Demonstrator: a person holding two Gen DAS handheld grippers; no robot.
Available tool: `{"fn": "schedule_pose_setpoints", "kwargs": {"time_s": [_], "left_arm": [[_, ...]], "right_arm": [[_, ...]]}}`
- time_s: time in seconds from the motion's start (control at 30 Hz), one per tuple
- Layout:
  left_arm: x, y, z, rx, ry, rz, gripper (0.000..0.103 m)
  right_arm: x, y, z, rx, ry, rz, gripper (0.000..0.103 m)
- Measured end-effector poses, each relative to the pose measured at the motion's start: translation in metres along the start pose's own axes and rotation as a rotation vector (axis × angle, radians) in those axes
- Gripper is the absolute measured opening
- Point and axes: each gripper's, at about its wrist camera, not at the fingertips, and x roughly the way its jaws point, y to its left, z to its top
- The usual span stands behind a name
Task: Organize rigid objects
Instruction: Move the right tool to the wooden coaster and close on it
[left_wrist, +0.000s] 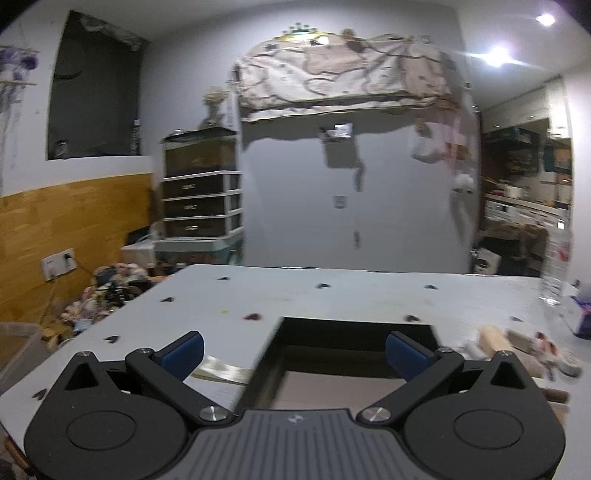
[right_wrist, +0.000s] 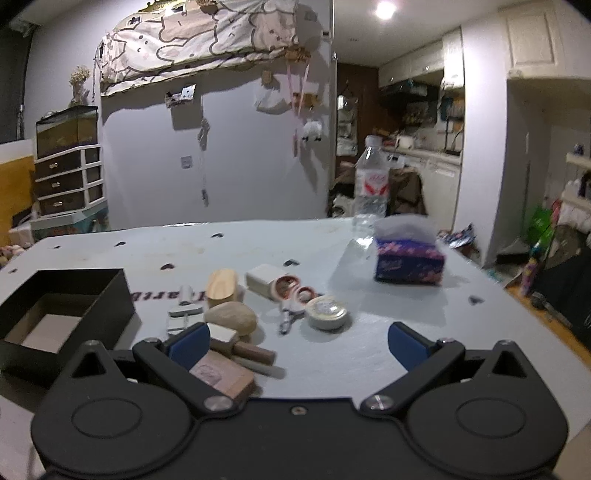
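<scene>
- My left gripper (left_wrist: 294, 354) is spread wide and holds nothing; the open black box (left_wrist: 354, 350) lies right in front of it, between the fingers.
- My right gripper (right_wrist: 297, 347) is also apart and empty.
- Just ahead on its left side lie a wooden stamp (right_wrist: 221, 374), a wooden egg (right_wrist: 232, 316), scissors (right_wrist: 291, 306) and a round tin (right_wrist: 327, 312).
- Farther on the table (right_wrist: 388, 314) stand a tissue box (right_wrist: 408, 260) and a water bottle (right_wrist: 371, 184).

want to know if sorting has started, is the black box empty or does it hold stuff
Empty, as far as shown. The black box is open-topped, and only its bare brown floor shows. The wooden pieces and scissors lie outside on the table.
</scene>
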Motion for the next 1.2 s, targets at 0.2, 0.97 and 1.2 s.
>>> {"fn": "schedule_pose_setpoints", "kwargs": {"time_s": [0.2,0.97,1.2], "left_arm": [[0.027,0.036,0.002,0.004,0.0,0.07,0.103],[0.11,0.071,-0.017,0.052,0.267,-0.111,0.065],[0.119,0.067,-0.026,0.04,0.327,-0.148,0.029]], "right_arm": [[0.021,0.011,-0.003,0.042,0.044,0.038,0.103],[0.108,0.079,-0.018,0.306,0.359,-0.036,0.103],[0.109,0.092,-0.021,0.243,0.353,-0.091,0.103]]}}
